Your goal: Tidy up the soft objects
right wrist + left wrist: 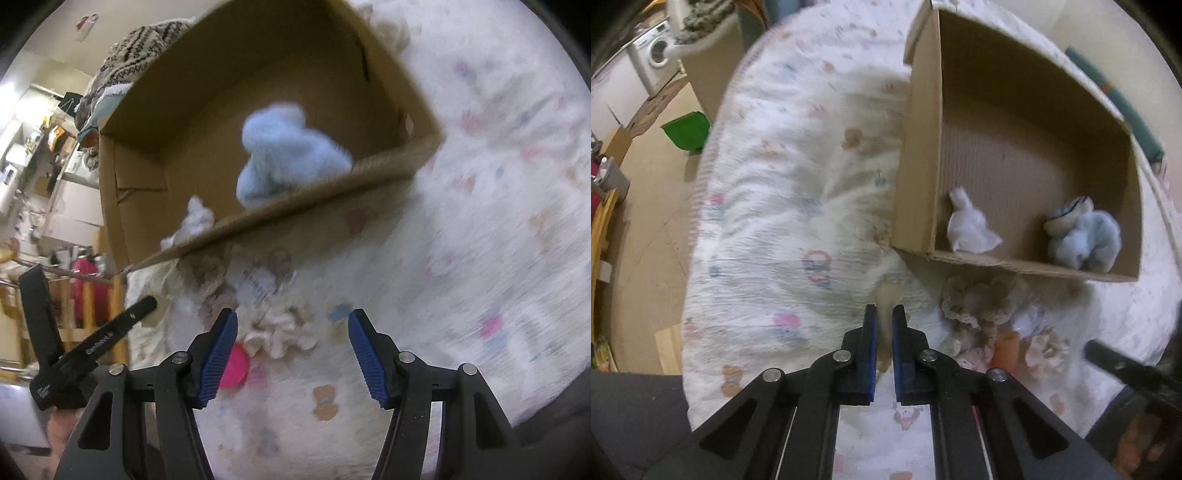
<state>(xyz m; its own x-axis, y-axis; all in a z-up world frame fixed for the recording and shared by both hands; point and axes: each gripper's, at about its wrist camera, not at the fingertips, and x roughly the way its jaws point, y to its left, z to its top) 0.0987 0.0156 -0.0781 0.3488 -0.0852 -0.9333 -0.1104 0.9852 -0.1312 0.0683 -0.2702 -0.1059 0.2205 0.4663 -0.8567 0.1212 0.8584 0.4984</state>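
From the left wrist, the left tongs (885, 314) are pinched tight on a pale beige scrap of cloth (888, 295) above a white quilt (783, 206) printed with small bears, spread over a bed. A cardboard box (923, 147) sits on the quilt, holding a white cloth (969, 225) and a light blue plush toy (1084, 236); a heap of lacy cream pieces (982, 306) lies just before its near wall. Beyond the bed edge are tan floor, a green bin (687, 131) and a washing machine (655, 55). From the right wrist, the right tongs (292, 325) stand wide apart, empty, over a fluffy cream cloth (280, 328) and a pink disc (234, 365). A patterned knit (136, 48) hangs behind the box.
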